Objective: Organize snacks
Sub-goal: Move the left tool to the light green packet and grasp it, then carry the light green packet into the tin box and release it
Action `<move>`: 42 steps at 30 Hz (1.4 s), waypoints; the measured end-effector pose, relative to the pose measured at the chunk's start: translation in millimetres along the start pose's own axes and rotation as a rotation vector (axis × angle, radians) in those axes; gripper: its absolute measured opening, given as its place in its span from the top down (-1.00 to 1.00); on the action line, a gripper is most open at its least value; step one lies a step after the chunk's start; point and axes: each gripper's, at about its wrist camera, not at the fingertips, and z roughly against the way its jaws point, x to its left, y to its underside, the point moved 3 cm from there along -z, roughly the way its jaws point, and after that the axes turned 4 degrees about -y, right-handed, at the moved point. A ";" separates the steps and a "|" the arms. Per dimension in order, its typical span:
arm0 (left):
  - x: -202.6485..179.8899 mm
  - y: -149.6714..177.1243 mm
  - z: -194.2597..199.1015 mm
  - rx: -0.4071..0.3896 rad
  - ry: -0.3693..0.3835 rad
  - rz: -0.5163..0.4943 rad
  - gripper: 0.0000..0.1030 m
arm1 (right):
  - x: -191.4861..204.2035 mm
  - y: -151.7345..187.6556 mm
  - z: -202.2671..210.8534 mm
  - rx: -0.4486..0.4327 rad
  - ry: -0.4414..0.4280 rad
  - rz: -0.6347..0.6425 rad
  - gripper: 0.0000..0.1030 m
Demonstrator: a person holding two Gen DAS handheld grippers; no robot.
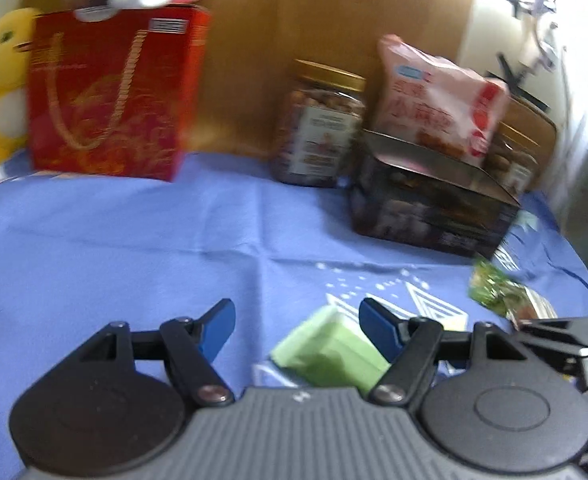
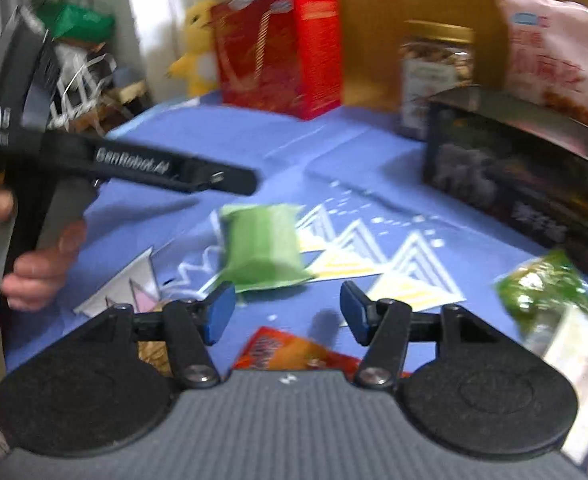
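A light green snack packet [image 1: 330, 350] lies on the blue cloth, just under my open, empty left gripper [image 1: 296, 326], nearer its right finger; it also shows in the right wrist view [image 2: 262, 248]. My right gripper [image 2: 286, 312] is open and empty, above an orange-red snack packet [image 2: 282, 352] and short of the green one. A dark green packet [image 2: 550, 292] lies at the right, also in the left wrist view [image 1: 502, 290]. A dark open box [image 1: 434, 204] holds a pink snack bag [image 1: 438, 100]; the box also shows in the right wrist view [image 2: 522, 184].
A red gift box [image 1: 110, 92] stands at the back left with a yellow plush toy [image 1: 2, 80] beside it. A nut jar [image 1: 318, 124] with a gold lid stands next to the dark box. The left gripper's handle [image 2: 146, 164] crosses the right wrist view. Both frames are blurred.
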 end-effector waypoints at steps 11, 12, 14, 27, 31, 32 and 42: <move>-13.1 14.9 -12.3 0.063 0.076 0.020 0.02 | 1.4 -3.4 -11.7 0.005 -0.029 0.021 0.68; -13.8 14.6 -12.4 0.072 0.084 0.033 0.02 | -3.8 -4.1 -11.9 0.004 -0.039 -0.010 0.69; -16.5 14.6 -11.3 0.078 0.098 0.050 0.05 | -10.3 -4.3 -9.4 -0.006 -0.058 -0.066 0.70; -54.4 -10.8 -23.0 0.116 0.185 0.080 0.46 | -38.7 -9.6 26.4 -0.137 0.020 -0.151 0.78; -47.4 -14.4 -22.0 0.105 0.163 0.068 0.04 | -43.2 5.5 36.5 -0.104 0.034 -0.127 -0.38; -46.3 -15.7 -22.8 0.103 0.159 0.063 0.00 | -42.3 9.8 38.3 -0.097 0.054 -0.107 -0.38; -66.2 -4.8 -50.3 0.172 0.183 -0.036 0.01 | -31.5 15.2 14.6 -0.022 0.098 -0.027 0.21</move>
